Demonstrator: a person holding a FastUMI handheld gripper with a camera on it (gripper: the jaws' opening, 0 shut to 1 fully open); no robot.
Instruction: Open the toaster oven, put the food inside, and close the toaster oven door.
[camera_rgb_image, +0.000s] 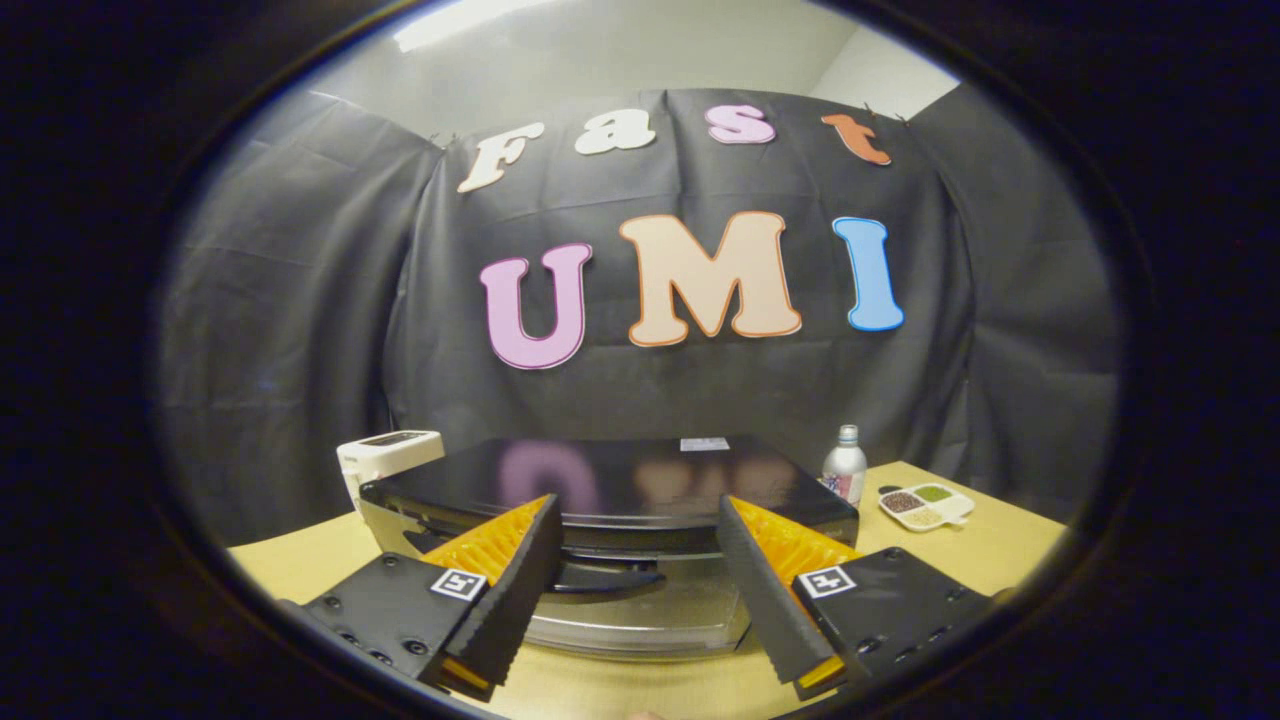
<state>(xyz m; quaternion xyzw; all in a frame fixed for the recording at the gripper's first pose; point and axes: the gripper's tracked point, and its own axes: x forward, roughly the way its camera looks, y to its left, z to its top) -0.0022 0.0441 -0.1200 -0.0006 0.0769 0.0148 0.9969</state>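
Just ahead of the toaster oven (610, 490), my gripper (635, 570) hangs wide apart around its door handle (605, 578). A shallow bite there could slip off.

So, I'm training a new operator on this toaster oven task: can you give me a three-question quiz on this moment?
1. True or false: the claw is shut on the door handle of the toaster oven.
2. Which stands nearest the small bottle? A) white toaster B) divided dish of seeds C) a mug
3. Fill in: the oven's glass door appears ____.

Key
1. False: the fingers are spread, one on each side of the handle, with gaps.
2. B, just beside it on the wooden table.
3. closed
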